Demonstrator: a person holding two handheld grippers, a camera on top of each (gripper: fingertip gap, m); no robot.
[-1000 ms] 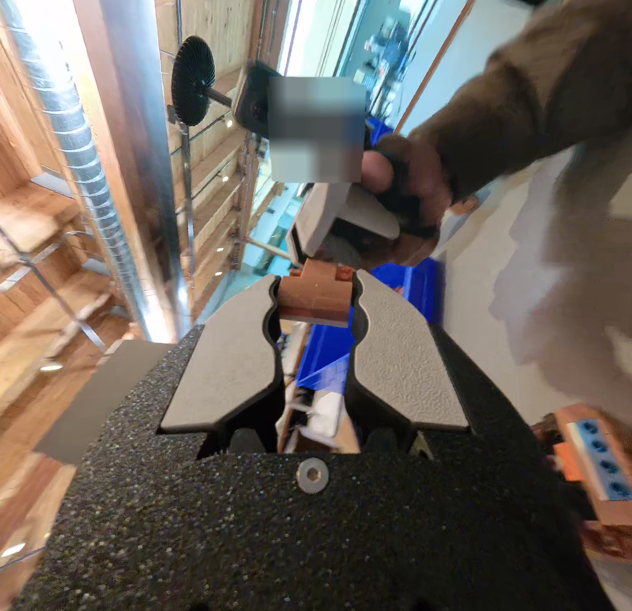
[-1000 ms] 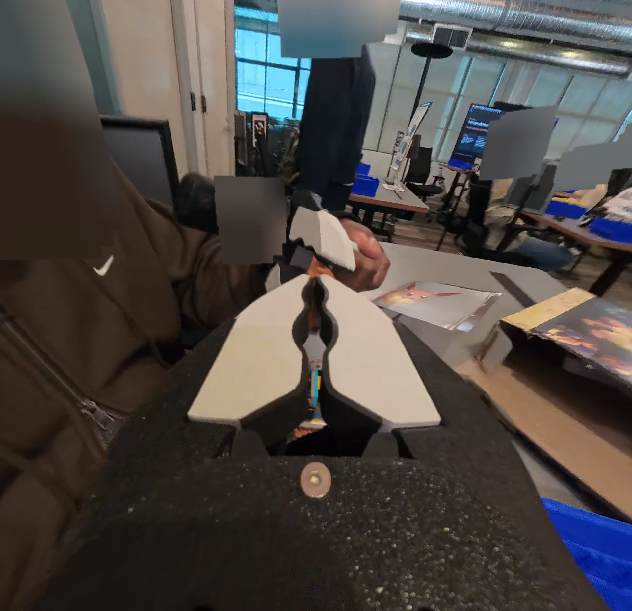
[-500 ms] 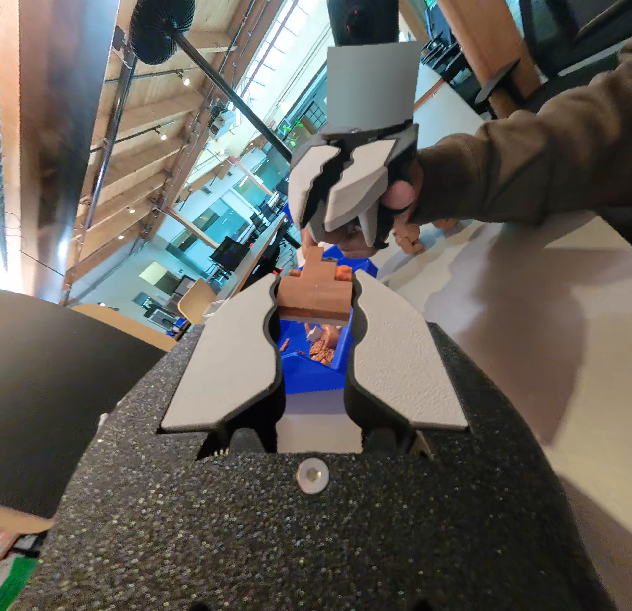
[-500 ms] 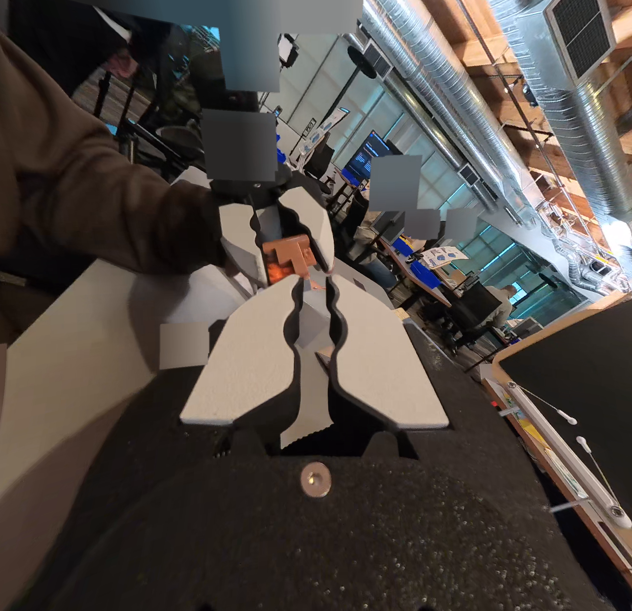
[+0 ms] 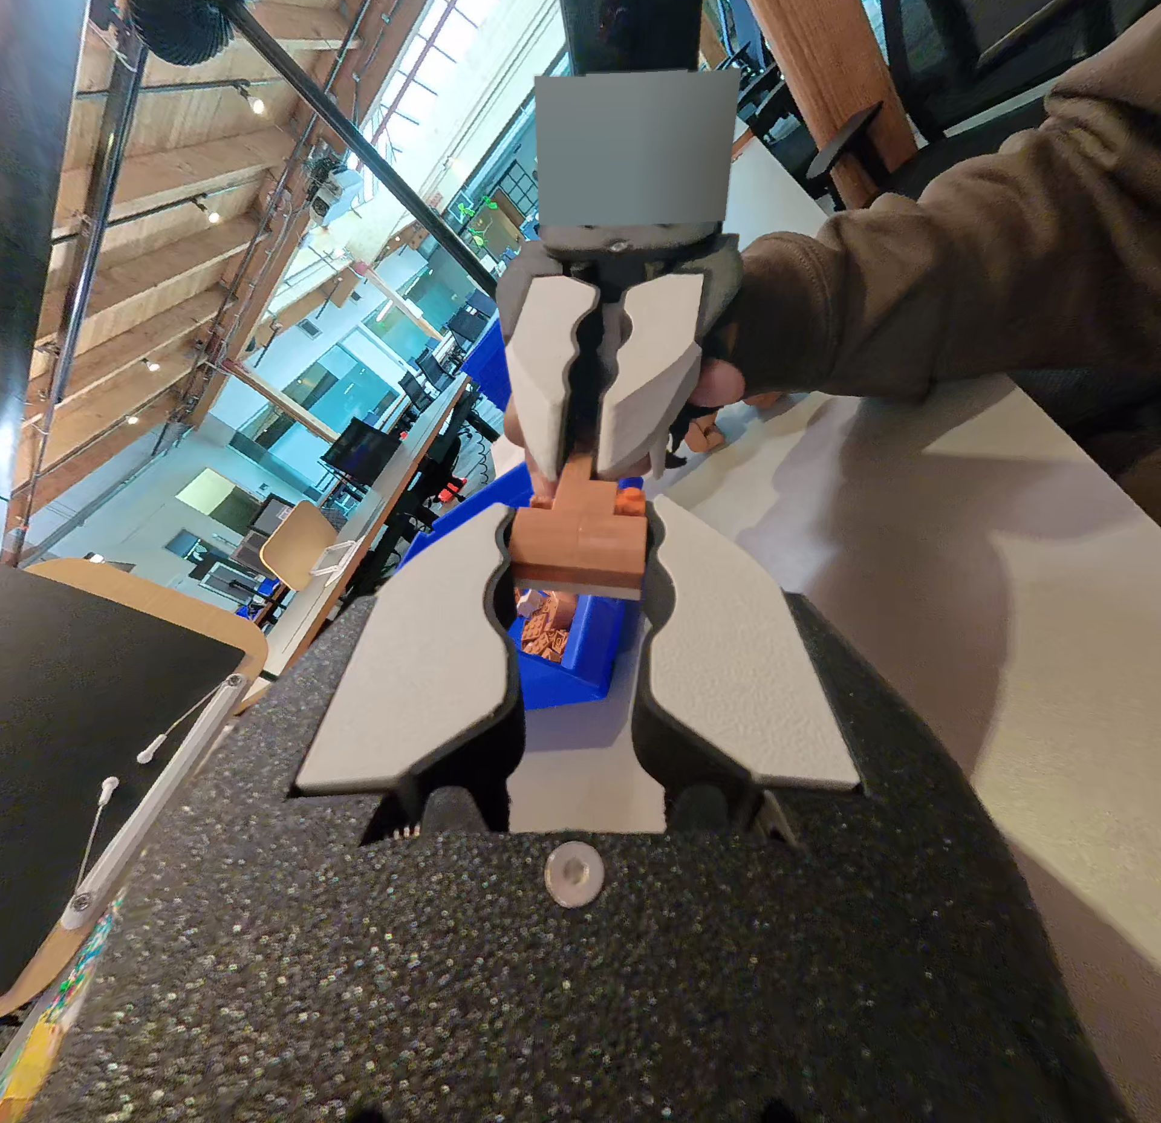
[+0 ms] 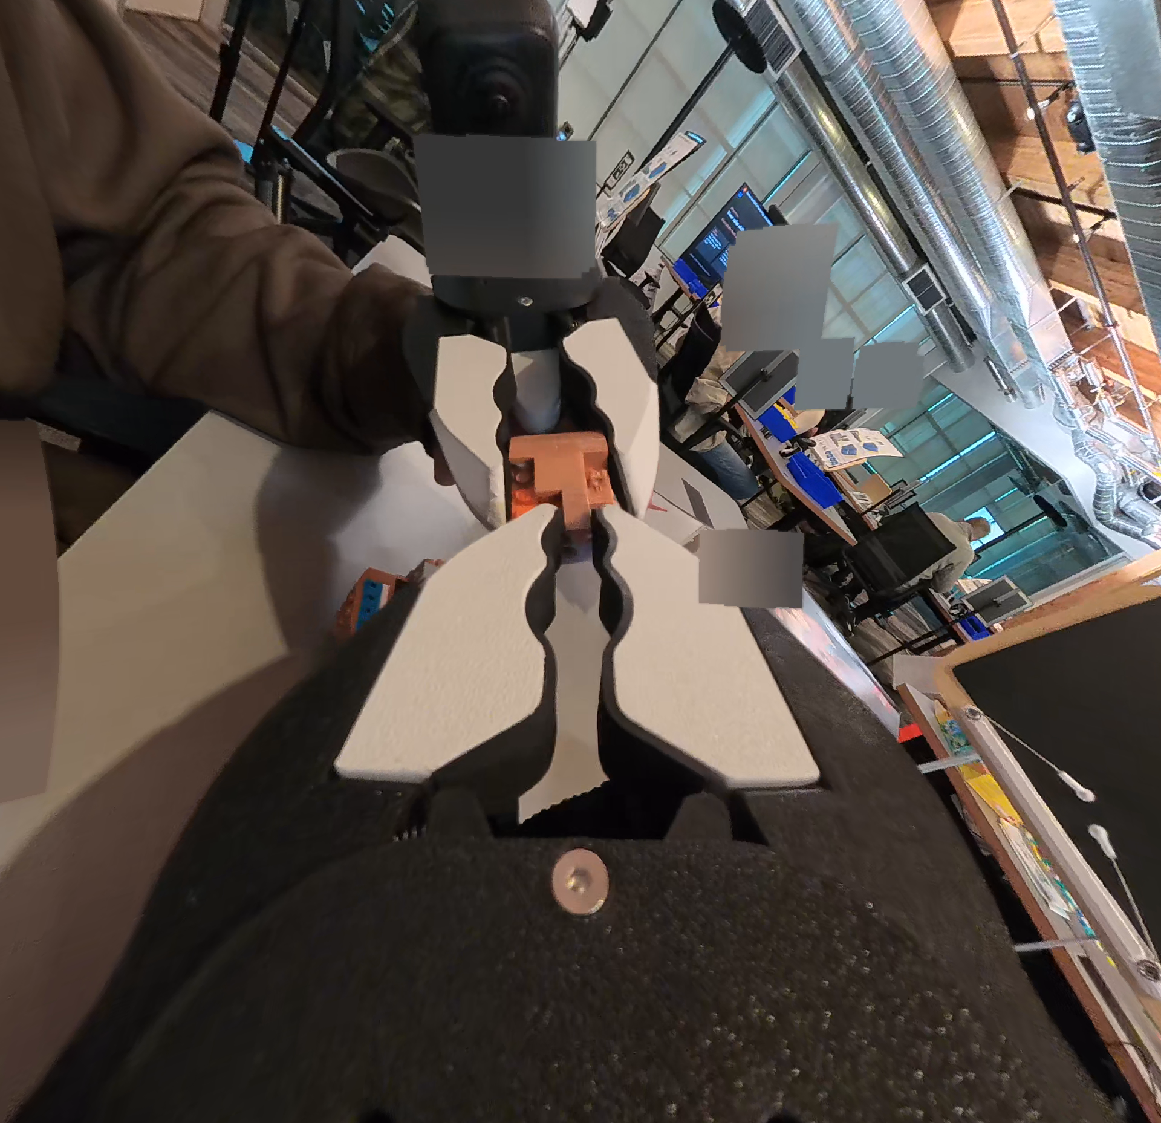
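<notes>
Above the blue bin [image 5: 559, 678], the left gripper [image 5: 578, 546] is clamped on a brown brick assembly [image 5: 578, 540]. Facing it, the right gripper [image 6: 575, 518], jaws nearly closed, pinches the narrow stem brick [image 6: 575, 496] protruding from that assembly, over the white table [image 5: 942, 590].

Right gripper [image 6: 575, 518] now apparently on brick [image 6: 559, 474].

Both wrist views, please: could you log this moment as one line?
left gripper: shut on brown brick assembly | right gripper: shut on its narrow stem | blue bin of bricks below
</notes>
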